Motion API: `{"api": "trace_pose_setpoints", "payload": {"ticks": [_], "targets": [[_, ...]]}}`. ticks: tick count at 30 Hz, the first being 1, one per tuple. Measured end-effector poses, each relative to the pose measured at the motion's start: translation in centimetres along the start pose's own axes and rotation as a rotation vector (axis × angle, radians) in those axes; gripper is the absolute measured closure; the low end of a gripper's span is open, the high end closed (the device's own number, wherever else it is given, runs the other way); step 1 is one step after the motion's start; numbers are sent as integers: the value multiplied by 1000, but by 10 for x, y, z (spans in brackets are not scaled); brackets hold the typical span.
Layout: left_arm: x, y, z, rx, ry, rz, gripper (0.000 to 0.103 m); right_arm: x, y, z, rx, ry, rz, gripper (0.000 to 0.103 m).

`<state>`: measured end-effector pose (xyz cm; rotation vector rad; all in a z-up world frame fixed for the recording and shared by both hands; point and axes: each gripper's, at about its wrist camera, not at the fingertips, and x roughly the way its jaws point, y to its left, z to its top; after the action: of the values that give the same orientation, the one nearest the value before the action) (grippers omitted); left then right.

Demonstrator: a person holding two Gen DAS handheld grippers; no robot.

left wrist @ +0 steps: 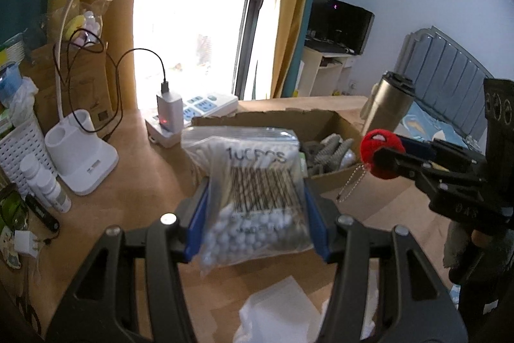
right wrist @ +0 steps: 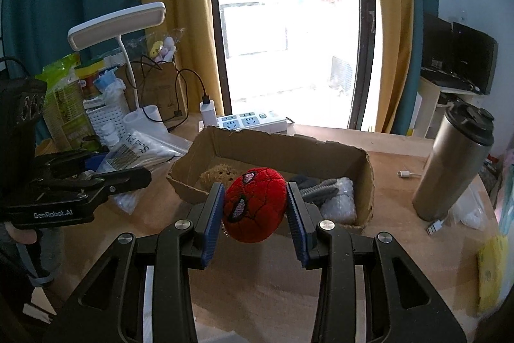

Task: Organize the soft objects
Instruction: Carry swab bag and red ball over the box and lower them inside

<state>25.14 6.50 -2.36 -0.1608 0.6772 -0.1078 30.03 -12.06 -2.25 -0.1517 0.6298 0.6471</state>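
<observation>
- The left gripper (left wrist: pixel 255 221) is clamped on a clear bag of cotton swabs (left wrist: pixel 257 198), held above the wooden desk (left wrist: pixel 141 182).
- The right gripper (right wrist: pixel 255 208) squeezes a red plush ball (right wrist: pixel 255 204) just before the cardboard box (right wrist: pixel 366 179).
- Grey gloves (right wrist: pixel 316 187) lie inside that box.

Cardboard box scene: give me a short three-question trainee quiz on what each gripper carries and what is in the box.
1. True or false: the left gripper is shut on a bag of cotton swabs.
2. What does the right gripper hold? A) red plush ball B) steel tumbler C) charger
3. Fill in: grey gloves lie inside the ______.

Key: 1 true; 2 A; 3 cardboard box.
</observation>
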Motion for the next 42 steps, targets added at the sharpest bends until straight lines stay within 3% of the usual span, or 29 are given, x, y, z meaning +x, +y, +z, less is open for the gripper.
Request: {"api": "trace_pose_setpoints", "payload": {"ticks": [26,42], "targets": [[60,16,31,10,25,-8,48,60,-13,40,-14,-6,26,63],[99,28,35,-6,70,-3,48,109,-23,37,22,48,45,63]]}}
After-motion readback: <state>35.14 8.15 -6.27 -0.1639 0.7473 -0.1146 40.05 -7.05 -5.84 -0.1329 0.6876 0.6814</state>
